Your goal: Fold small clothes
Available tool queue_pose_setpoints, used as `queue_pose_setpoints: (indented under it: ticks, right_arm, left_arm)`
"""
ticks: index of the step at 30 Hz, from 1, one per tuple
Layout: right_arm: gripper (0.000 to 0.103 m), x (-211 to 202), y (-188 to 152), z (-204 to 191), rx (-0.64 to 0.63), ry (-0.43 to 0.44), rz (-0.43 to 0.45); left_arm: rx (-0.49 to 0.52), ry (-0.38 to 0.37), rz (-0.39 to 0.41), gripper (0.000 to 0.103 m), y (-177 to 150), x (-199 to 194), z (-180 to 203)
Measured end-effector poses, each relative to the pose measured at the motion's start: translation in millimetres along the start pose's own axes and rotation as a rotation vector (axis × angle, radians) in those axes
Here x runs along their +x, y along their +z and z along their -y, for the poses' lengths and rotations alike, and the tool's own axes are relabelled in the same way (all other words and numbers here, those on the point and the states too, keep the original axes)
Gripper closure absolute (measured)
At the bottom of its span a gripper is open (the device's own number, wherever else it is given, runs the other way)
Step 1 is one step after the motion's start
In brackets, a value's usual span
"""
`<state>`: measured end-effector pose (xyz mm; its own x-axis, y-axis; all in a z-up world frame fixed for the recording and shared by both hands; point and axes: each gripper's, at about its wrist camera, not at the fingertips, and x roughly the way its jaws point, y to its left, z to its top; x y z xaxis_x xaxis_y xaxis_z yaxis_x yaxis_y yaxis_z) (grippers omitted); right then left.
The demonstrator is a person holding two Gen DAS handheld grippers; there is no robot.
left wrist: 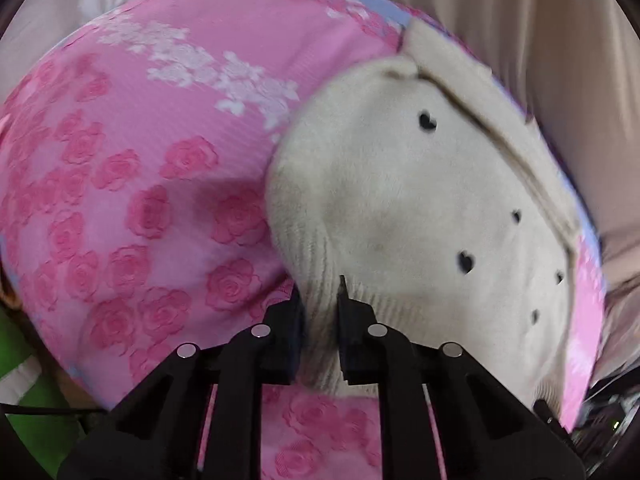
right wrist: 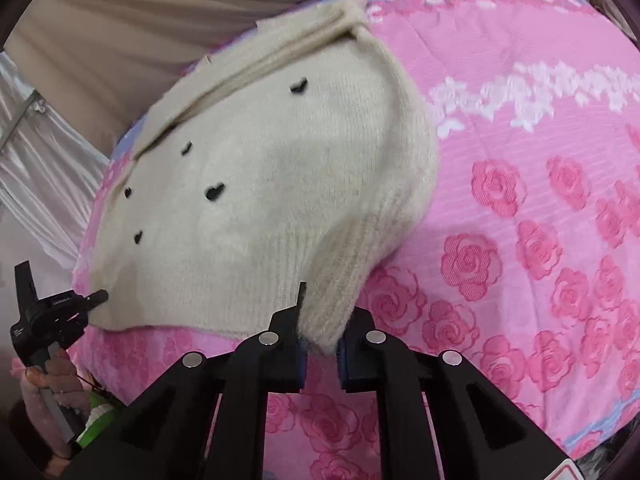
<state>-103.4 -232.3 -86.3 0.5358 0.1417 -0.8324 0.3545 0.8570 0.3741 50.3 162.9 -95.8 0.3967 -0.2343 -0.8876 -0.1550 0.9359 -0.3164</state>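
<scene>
Sweater (left wrist: 400, 208): ribbed hem pinched in left gripper (left wrist: 320, 304) and right gripper (right wrist: 320, 312), corners secured ahead of jaws, likely for folding.

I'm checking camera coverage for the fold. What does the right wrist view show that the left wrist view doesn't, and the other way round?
Only the right wrist view shows the person's hand holding the left gripper at the sweater's corner, and the right gripper shut on the ribbed hem.

Only the left wrist view shows the left gripper's own fingers closed on the ribbed hem, and a green patch past the bedspread's edge.

Both show the cream sweater with black hearts lying on the pink rose bedspread, with beige fabric behind.
</scene>
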Motion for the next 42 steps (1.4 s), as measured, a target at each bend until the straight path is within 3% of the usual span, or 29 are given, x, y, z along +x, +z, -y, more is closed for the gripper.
queue_pose_setpoints:
  ticks: [5, 10, 13, 18, 22, 24, 29, 33, 36, 38, 42]
  right_arm:
    - [0.096, -51, 4, 9, -0.028, -0.017, 0.055]
    - [0.096, -85, -5, 28, -0.048, -0.050, 0.055]
    - [0.096, -97, -23, 36, -0.064, -0.068, 0.009]
    - [0.096, -113, -69, 51, -0.100, -0.086, -0.142]
    - [0.096, -131, -96, 48, -0.168, -0.069, -0.249]
    - [0.096, -141, -90, 41, -0.191, -0.057, -0.232]
    - [0.096, -152, 3, 16, -0.217, -0.011, 0.017]
    - [0.096, -125, 84, 11, -0.175, 0.023, 0.160]
    - [0.096, -89, 140, 12, -0.128, 0.021, 0.214]
    - [0.096, -62, 169, 15, -0.082, 0.017, 0.228]
    - [0.096, -7, 208, 17, -0.041, -0.006, 0.224]
  left_arm:
    - [0.052, -0.046, 0.046, 0.091, -14, -49, 10]
    - [0.082, -0.071, 0.004, 0.091, -49, -77, 18]
    - [0.102, -0.051, -0.039, 0.091, -77, -85, 19]
    - [0.126, 0.006, -0.131, 0.091, -121, -101, 3]
    - [0.114, 0.043, -0.159, 0.091, -131, -126, -12]
    - [0.115, 0.051, -0.137, 0.091, -128, -138, -8]
    - [0.156, -0.055, 0.033, 0.090, -73, -157, 42]
    - [0.226, -0.098, 0.182, 0.090, -9, -146, 96]
    - [0.262, -0.086, 0.264, 0.090, 41, -122, 127]
    - [0.252, -0.086, 0.266, 0.090, 77, -92, 144]
    - [0.249, -0.025, 0.250, 0.090, 117, -31, 167]
